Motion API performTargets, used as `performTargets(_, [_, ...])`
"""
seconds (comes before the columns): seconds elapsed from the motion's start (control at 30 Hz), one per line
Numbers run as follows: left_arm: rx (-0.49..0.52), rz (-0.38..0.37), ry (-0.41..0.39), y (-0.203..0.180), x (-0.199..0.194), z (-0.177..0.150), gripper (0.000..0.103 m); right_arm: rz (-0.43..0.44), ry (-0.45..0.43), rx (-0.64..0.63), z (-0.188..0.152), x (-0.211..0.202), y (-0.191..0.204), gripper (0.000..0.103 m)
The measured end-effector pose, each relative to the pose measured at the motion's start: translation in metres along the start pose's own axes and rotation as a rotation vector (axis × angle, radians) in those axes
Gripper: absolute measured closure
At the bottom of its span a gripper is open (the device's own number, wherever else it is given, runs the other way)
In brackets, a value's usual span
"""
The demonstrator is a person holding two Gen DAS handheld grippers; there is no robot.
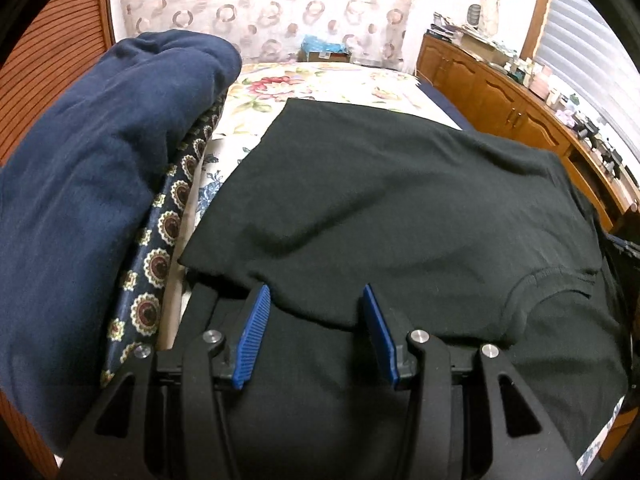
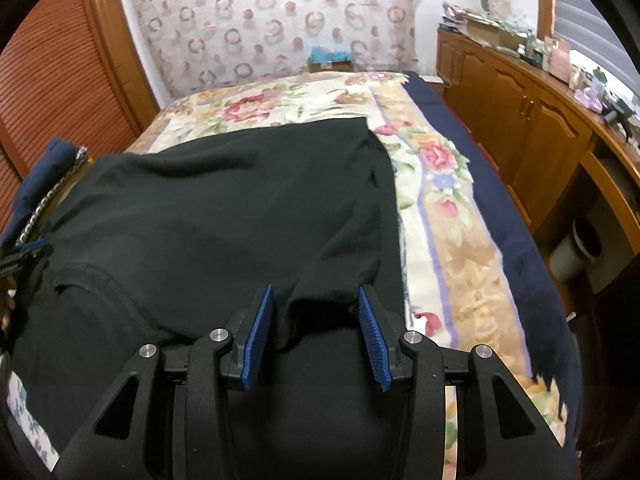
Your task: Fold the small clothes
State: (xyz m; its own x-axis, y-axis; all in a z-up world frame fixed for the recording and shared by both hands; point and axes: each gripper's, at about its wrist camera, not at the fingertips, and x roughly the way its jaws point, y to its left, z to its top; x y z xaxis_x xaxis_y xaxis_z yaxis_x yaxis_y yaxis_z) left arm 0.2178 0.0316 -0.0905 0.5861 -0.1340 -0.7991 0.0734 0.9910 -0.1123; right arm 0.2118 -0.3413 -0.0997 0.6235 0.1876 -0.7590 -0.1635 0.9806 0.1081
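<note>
A black T-shirt (image 1: 380, 200) lies spread on a floral bedspread (image 1: 280, 88), its collar (image 1: 540, 280) toward the right in the left wrist view. My left gripper (image 1: 315, 292) sits at the shirt's near edge. Its blue pads (image 1: 254, 336) stand well apart, with the hem draped loosely between them. In the right wrist view the same shirt (image 2: 220, 208) shows its collar (image 2: 88, 276) at the left. My right gripper (image 2: 315, 290) is at the sleeve end. A bunched fold of black cloth (image 2: 320, 308) lies between its spread blue pads (image 2: 374, 340), not pinched.
A navy garment (image 1: 100, 160) on a patterned navy cloth (image 1: 168, 220) is piled left of the shirt. Louvred wooden doors (image 2: 60, 80) stand at the left. A wooden cabinet (image 2: 540, 120) with clutter runs along the right, with a bin (image 2: 576, 252) below it. A box (image 2: 330, 58) sits at the bed's head.
</note>
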Motion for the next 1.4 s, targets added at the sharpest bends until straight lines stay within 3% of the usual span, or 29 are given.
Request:
performTargets(0.27, [-0.006,0.033,-0.010,-0.003,0.008,0.007,0.056,0.004,0.025,-0.002,-0.008,0.011,0.002,0.072])
performTargets(0.4, [0.007,0.053,-0.022,-0.005,0.010,0.008,0.057,0.002,0.017,-0.004,-0.006,0.012,0.001,0.089])
performTargets(0.5, [0.033,0.067,-0.034,-0.008,0.010,0.007,0.071,0.008,0.005,-0.013,-0.005,0.012,0.002,0.098])
performTargets(0.53, [0.035,0.066,-0.036,-0.007,0.010,0.008,0.081,0.011,-0.004,-0.017,-0.005,0.012,0.003,0.100])
performTargets(0.57, [0.037,0.066,-0.037,-0.006,0.010,0.008,0.092,0.015,-0.014,-0.019,-0.005,0.011,0.003,0.101])
performTargets(0.67, [0.048,0.039,-0.052,-0.002,0.004,0.007,0.099,0.025,-0.062,-0.017,-0.002,0.000,0.006,0.102])
performTargets(1.0, [0.057,-0.004,-0.213,-0.001,-0.046,0.014,0.101,0.035,-0.159,-0.025,0.009,-0.032,0.008,0.103])
performTargets(1.4, [0.081,-0.035,-0.306,0.000,-0.099,-0.008,0.101,0.050,-0.241,-0.035,-0.003,-0.089,0.016,0.103])
